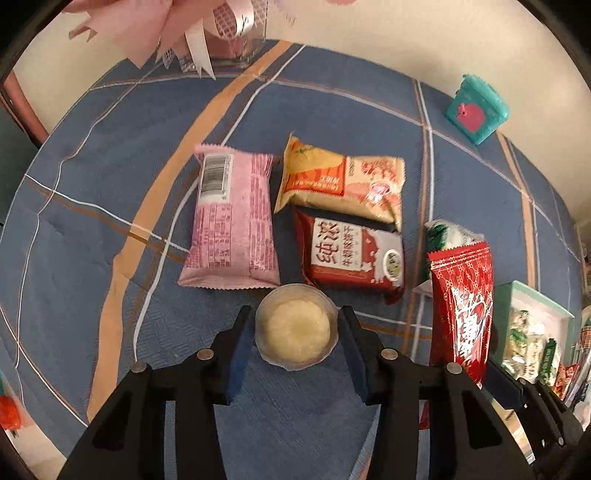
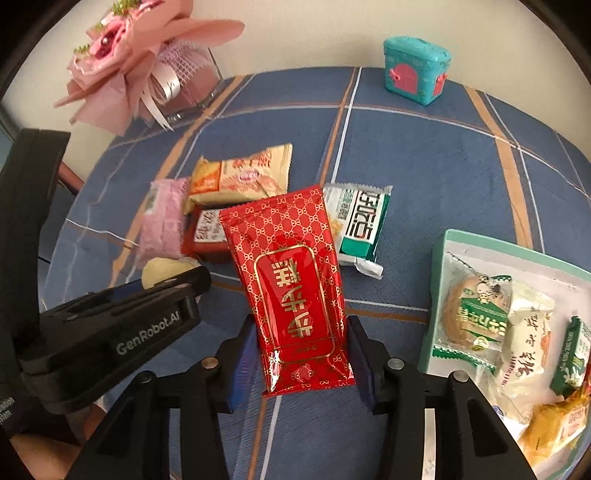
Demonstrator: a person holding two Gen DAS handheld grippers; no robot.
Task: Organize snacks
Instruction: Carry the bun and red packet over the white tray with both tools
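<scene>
blue checked cloth (image 2: 424,192) | pink flower bunch (image 2: 122,70) at cloth's far left edge | teal toy box (image 2: 415,70) at cloth's far right edge

The counter (image 2: 424,177) was covered by a blue cloth crossed with orange and white stripes. Behind the counter a plain cream wall (image 2: 303,33) was seen, evenly lit with no hard shadows. At the far left of the counter, against that wall, a clear glass vase (image 2: 195,88) with a pink ribbon bouquet (image 2: 122,62) was set. At the far right of the counter a small teal box (image 2: 415,70) with pink doors was placed.
</scene>
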